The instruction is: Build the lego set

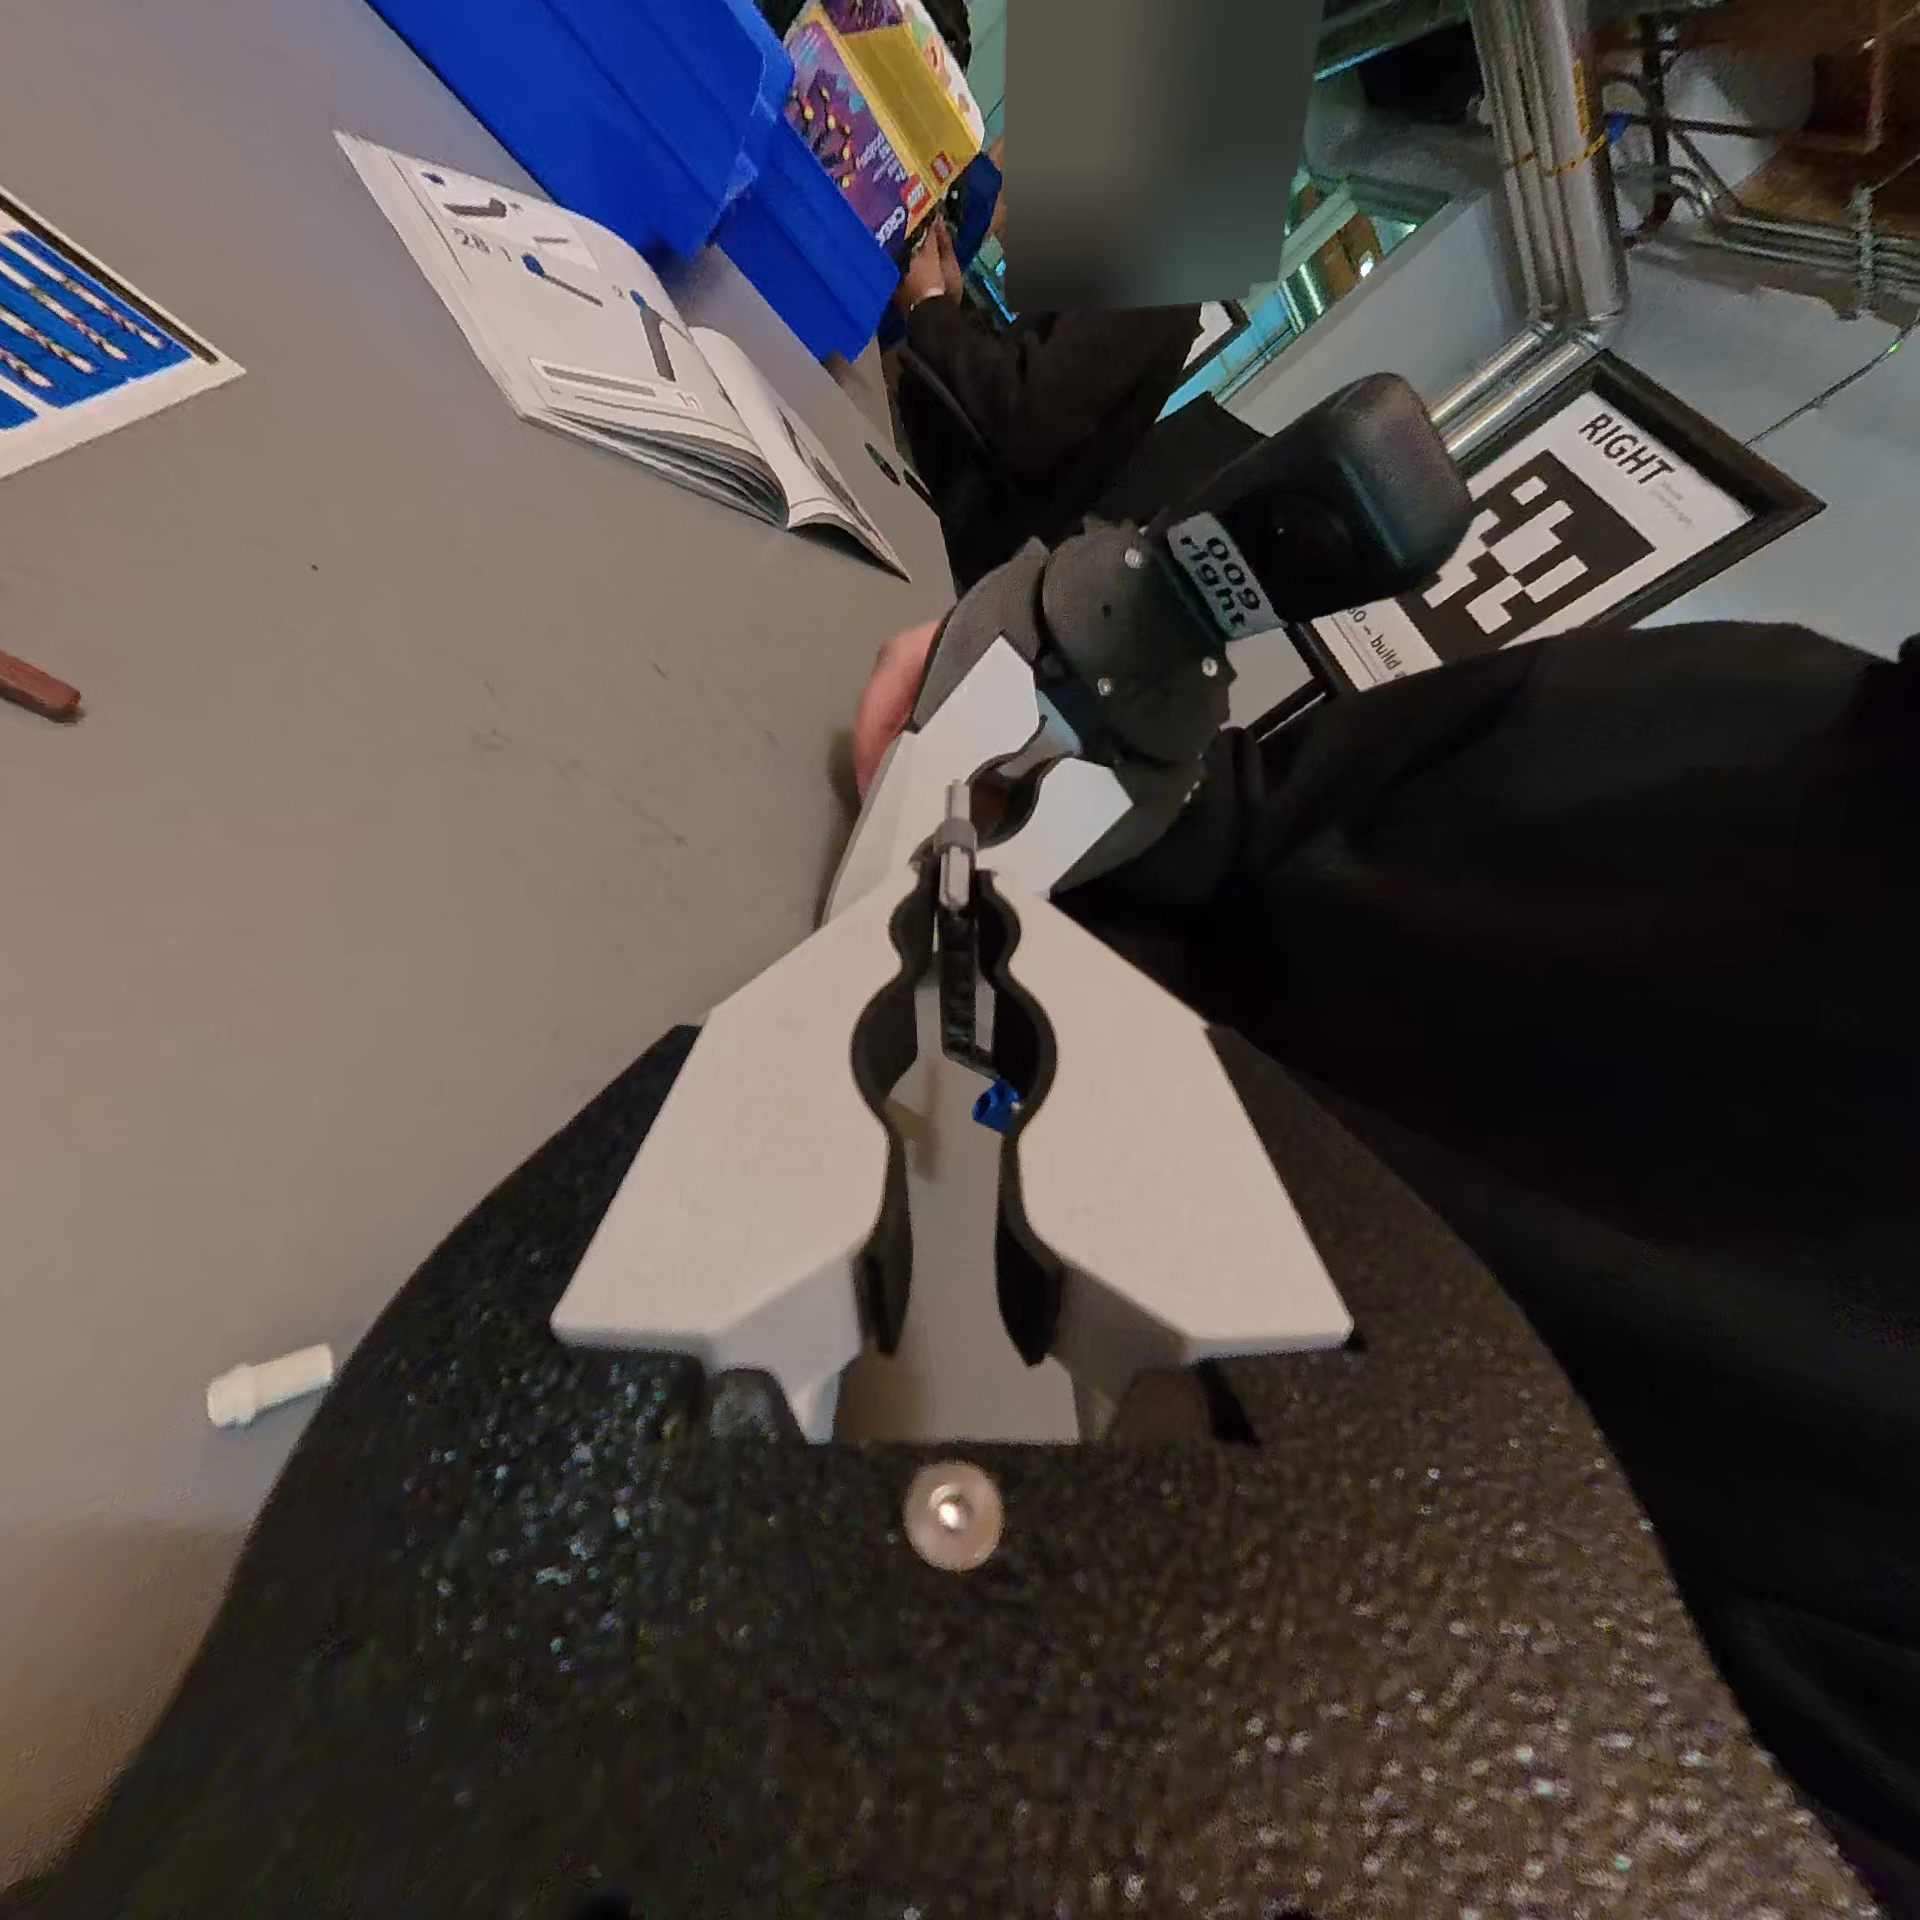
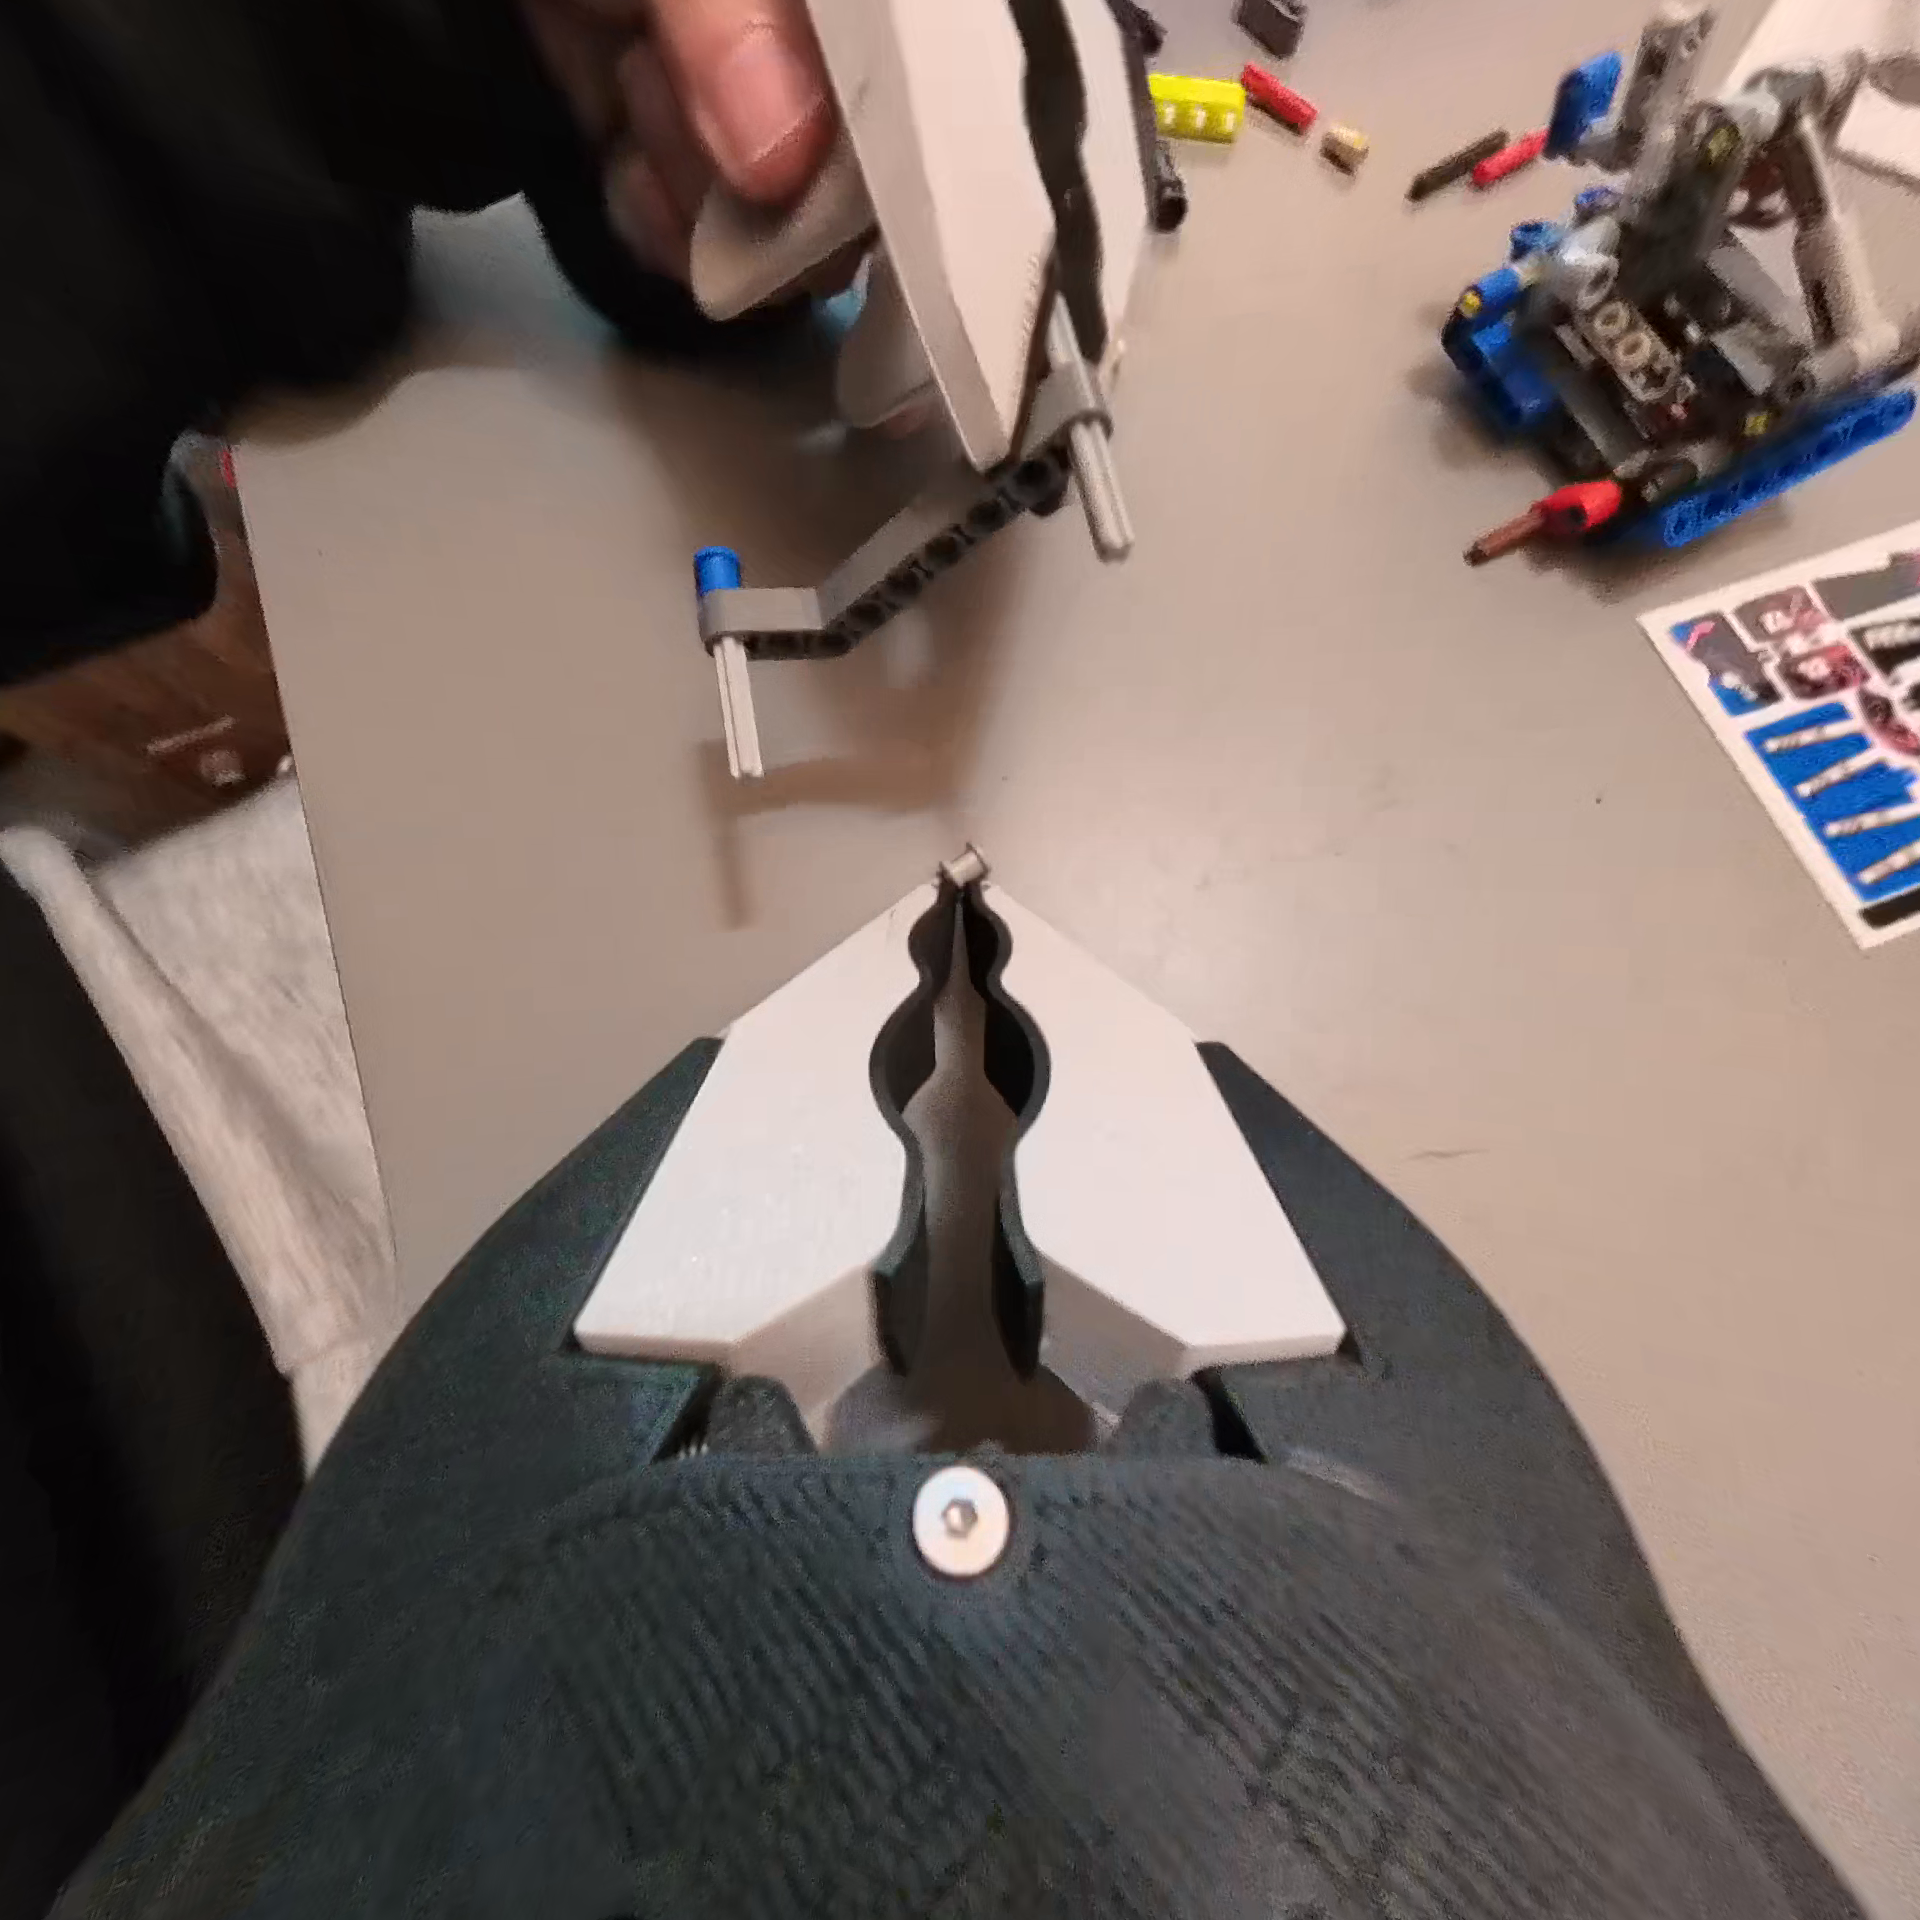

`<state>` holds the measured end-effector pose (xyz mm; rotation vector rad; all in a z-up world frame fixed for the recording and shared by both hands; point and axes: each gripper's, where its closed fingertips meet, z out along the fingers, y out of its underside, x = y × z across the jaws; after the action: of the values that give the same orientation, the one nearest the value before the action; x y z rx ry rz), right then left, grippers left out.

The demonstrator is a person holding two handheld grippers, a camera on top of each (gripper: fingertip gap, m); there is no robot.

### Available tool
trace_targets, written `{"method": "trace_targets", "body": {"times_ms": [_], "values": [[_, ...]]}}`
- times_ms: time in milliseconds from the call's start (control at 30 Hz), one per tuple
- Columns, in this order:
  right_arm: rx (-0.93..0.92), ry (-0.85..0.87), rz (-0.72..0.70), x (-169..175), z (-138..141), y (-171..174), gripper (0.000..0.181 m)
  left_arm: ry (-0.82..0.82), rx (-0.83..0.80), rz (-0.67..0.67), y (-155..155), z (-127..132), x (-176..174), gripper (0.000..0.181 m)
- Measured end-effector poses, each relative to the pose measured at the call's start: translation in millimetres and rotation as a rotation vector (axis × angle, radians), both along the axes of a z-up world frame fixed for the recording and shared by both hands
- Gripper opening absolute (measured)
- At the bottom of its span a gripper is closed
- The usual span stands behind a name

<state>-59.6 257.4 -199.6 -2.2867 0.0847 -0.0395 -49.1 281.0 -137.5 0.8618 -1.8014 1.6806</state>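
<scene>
My left gripper (image 1: pixel 956 896) is shut on a small Lego sub-assembly: a black bent beam (image 1: pixel 961 987) with a grey axle (image 1: pixel 956 836) sticking out past the tips and a blue pin (image 1: pixel 995 1107). In the right wrist view the left gripper (image 2: pixel 1044 353) holds that beam (image 2: pixel 914 566) in the air, with a grey connector, blue pin (image 2: pixel 715 569) and a second axle (image 2: pixel 740 717) at its free end. My right gripper (image 2: pixel 964 883) is shut on a small grey pin (image 2: pixel 966 864), below and apart from the beam. The right gripper also shows in the left wrist view (image 1: pixel 992 800), just beyond the axle.
A part-built blue and grey model (image 2: pixel 1662 343) stands at the far right, with loose yellow (image 2: pixel 1195 104) and red pieces nearby. A sticker sheet (image 2: pixel 1818 717) lies right. An open instruction booklet (image 1: pixel 623 343), blue bins (image 1: pixel 644 114) and a white peg (image 1: pixel 268 1387) lie on the grey table (image 1: pixel 364 831). Across from one pair of fingers to the other is roughly 7 centimeters. The left tips stand about 11 centimeters off the white peg (image 1: pixel 268 1387).
</scene>
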Motion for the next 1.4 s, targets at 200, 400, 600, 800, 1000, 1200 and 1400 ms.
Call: {"method": "trace_targets", "body": {"times_ms": [200, 400, 600, 800, 1000, 1200, 1400], "values": [[-0.029, 0.02, 0.074, -20, 1, 1, 0.011, -0.013, 0.007, -0.012, 7, 0, -7, 0.004], [-0.056, -0.275, 0.358, 2, 14, -3, 0.021, 0.008, 0.055, -0.046, 6, -8, -13, 0.004], [-0.042, -0.248, 0.589, 3, 2, 5, 0.012, 0.097, 0.119, -0.039, 9, -22, -15, 0.004], [0.013, -0.208, 0.7, -5, 1, 12, 0.008, 0.129, 0.131, -0.013, 10, -26, -10, 0.004], [0.053, -0.163, 0.675, -4, 0, 16, 0.005, 0.139, 0.174, 0.019, 10, -33, -5, 0.004], [0.061, -0.271, 0.464, 35, 2, 17, 0.005, 0.089, 0.272, 0.087, 12, -42, 8, 0.005], [0.063, -0.292, 0.433, 40, 3, 17, 0.005, 0.099, 0.283, 0.096, 7, -44, 11, 0.005]]}}
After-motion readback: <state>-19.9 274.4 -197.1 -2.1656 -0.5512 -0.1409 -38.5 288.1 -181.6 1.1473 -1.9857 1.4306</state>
